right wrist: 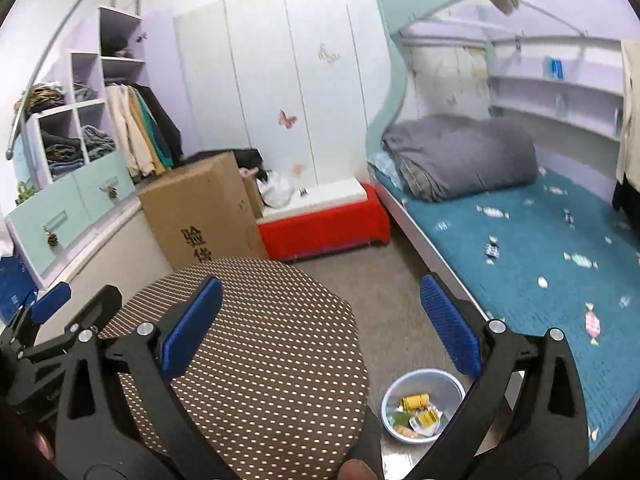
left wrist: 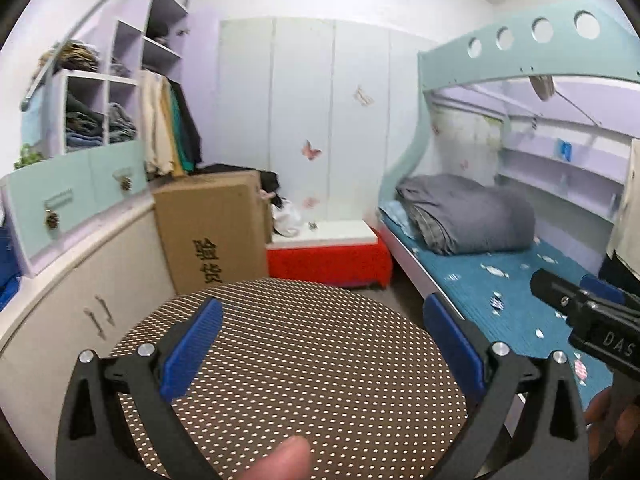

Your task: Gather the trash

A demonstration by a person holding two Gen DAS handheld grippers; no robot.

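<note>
A small blue bowl (right wrist: 423,404) stands on the floor between the round table and the bed; it holds several wrappers, some yellow. A dark crumpled wrapper (right wrist: 492,248) lies on the teal bed cover (right wrist: 520,240); it also shows in the left wrist view (left wrist: 497,303). My left gripper (left wrist: 322,350) is open and empty above the dotted round table (left wrist: 296,360). My right gripper (right wrist: 320,330) is open and empty, above the table's right edge and the bowl. Each gripper shows at the edge of the other's view.
A cardboard box (right wrist: 204,208) and a red bench (right wrist: 328,228) stand behind the table (right wrist: 248,352). A folded grey quilt (right wrist: 460,156) lies at the bed's head. Shelves and drawers (left wrist: 76,196) line the left wall. Grey floor (right wrist: 384,280) runs between table and bed.
</note>
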